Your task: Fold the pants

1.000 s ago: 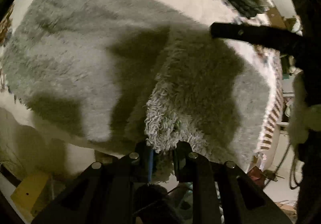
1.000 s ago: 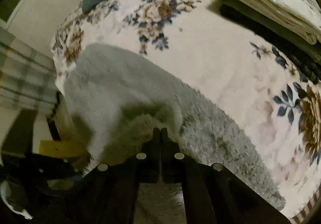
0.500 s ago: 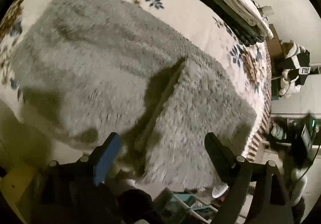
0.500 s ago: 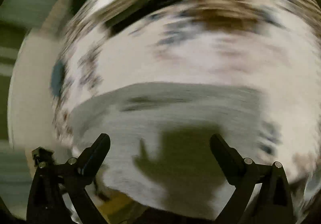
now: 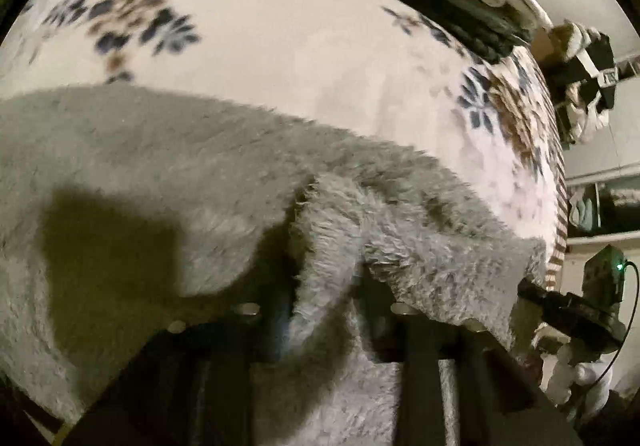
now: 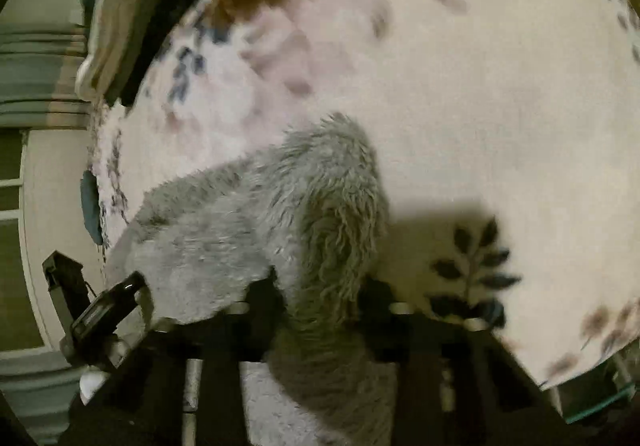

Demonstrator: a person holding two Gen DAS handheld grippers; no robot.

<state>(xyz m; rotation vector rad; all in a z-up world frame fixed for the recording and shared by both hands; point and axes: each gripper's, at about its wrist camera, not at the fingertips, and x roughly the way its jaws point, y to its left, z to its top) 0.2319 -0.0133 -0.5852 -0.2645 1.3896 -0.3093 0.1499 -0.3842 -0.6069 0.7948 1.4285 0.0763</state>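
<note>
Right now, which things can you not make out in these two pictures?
- Left wrist: the left gripper fingertips, buried in the grey fluffy pants.
- Right wrist: the right gripper fingertips, hidden by the bunched pants.
- Right wrist: the floral blanket pattern, motion-blurred.
</note>
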